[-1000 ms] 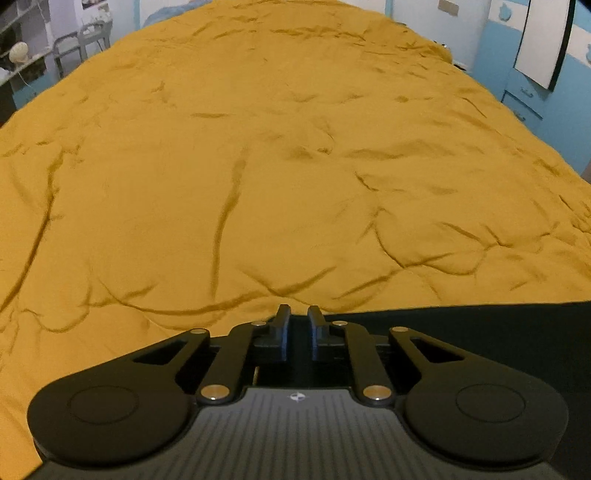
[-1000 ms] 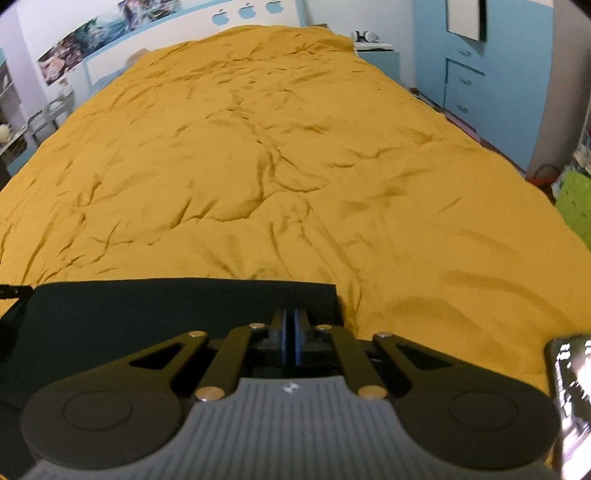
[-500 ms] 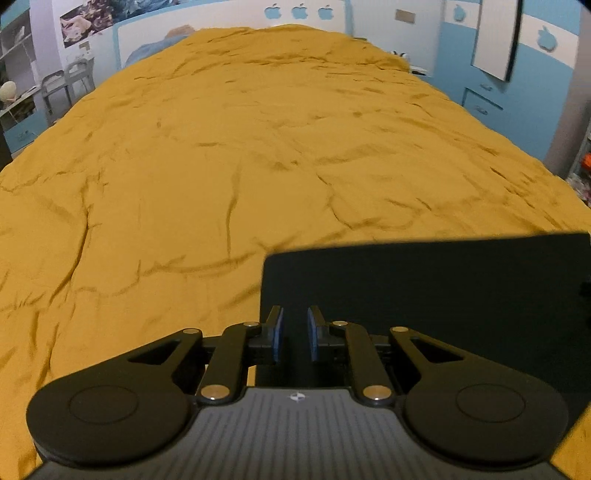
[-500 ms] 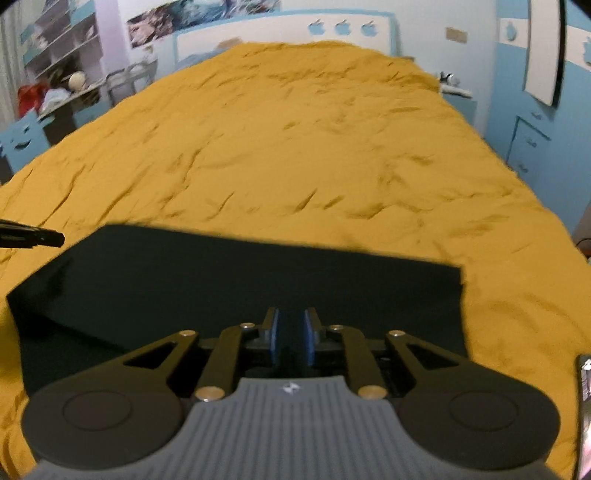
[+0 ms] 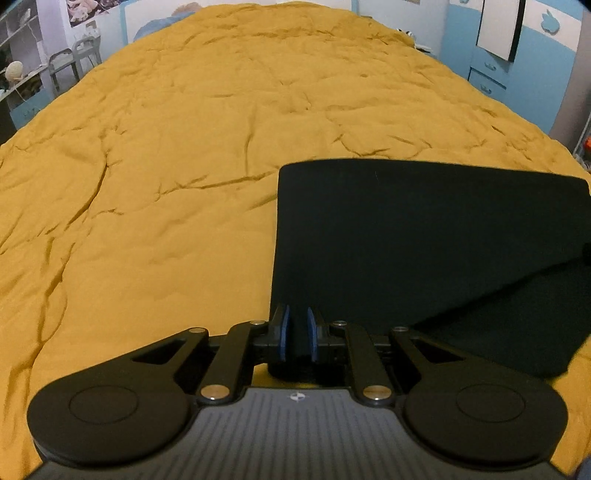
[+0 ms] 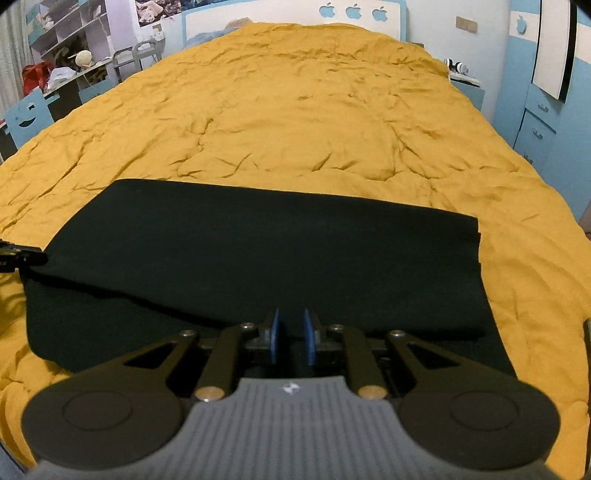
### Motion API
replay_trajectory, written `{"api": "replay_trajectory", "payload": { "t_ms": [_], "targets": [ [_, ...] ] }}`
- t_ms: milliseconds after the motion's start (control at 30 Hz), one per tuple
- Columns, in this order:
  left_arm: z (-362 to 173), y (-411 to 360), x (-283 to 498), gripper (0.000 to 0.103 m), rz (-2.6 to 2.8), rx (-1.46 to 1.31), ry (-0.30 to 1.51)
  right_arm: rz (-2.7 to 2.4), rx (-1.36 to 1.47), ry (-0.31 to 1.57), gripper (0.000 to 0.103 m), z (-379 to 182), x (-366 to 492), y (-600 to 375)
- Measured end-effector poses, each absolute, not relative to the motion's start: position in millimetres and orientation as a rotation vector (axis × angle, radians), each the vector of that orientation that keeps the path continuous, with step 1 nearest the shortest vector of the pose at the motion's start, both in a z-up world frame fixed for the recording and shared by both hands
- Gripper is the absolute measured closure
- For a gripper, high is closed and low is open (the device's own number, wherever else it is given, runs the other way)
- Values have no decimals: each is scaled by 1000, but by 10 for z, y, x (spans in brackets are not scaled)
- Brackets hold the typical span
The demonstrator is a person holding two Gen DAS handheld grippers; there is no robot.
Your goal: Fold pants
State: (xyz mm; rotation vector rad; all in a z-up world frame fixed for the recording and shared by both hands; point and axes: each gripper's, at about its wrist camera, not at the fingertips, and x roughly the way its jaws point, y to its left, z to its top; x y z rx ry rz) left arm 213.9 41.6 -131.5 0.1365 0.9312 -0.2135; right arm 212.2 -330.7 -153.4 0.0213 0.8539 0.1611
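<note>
Black pants [image 5: 424, 229] lie folded on a mustard bed cover [image 5: 166, 155]; an upper layer rests over a lower one, its near edge running diagonally. My left gripper [image 5: 297, 321] is at the upper layer's near left corner, blue pads a little apart with dark cloth between them, gripping it. In the right wrist view the pants [image 6: 258, 240] spread wide ahead. My right gripper [image 6: 291, 325] hovers at the upper layer's near edge, pads slightly apart and not pressing the cloth. A left fingertip [image 6: 22, 255] shows at the pants' left corner.
The bed cover [image 6: 295, 110] stretches far ahead to a headboard [image 6: 351, 14]. Blue cabinets [image 6: 535, 129] stand on the right. On the left are a blue chair [image 6: 29, 118] and cluttered shelves [image 6: 66, 55].
Both grippers drew back toward the bed's near side, so much more of the pants now shows ahead. The right gripper's pads, pressed together before, now stand slightly apart.
</note>
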Motion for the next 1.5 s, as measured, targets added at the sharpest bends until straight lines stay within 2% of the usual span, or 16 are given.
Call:
{"api": "replay_trajectory", "payload": {
  "t_ms": [100, 267, 400, 533, 700, 967, 1067, 1133, 1167, 1233, 1300, 1500],
  "targets": [
    [-1235, 470, 2080, 85, -213, 149, 954, 169, 20, 842, 90, -1477, 2063, -3293],
    [-1065, 541, 2008, 75, -214, 135, 962, 189, 22, 818, 86, -1362, 2057, -3238],
    [-892, 652, 2069, 54, -239, 3, 891, 221, 35, 797, 83, -1289, 2105, -3142],
    [-865, 776, 2282, 43, -240, -152, 841, 251, 38, 784, 83, -1273, 2162, -3011],
    [-1136, 983, 2518, 40, -224, -395, 844, 293, 18, 761, 84, -1307, 2169, -2823],
    [-1676, 1171, 2742, 40, -229, -626, 937, 264, -7, 791, 93, -1497, 2222, -2759],
    [-1743, 1162, 2765, 41, -241, -639, 934, 269, -24, 818, 97, -1578, 2248, -2725],
    [-1765, 1157, 2783, 55, -252, -643, 937, 269, -43, 841, 98, -1649, 2258, -2691],
    [-1771, 1147, 2791, 59, -255, -639, 941, 269, -54, 848, 98, -1680, 2262, -2682],
    [-1752, 1118, 2772, 82, -263, -630, 946, 268, -70, 863, 98, -1728, 2280, -2660],
    [-1718, 1097, 2755, 91, -256, -624, 935, 267, -65, 865, 98, -1723, 2287, -2670],
    [-1293, 863, 2622, 95, -257, -585, 840, 272, -8, 830, 98, -1566, 2250, -2823]
  ]
}}
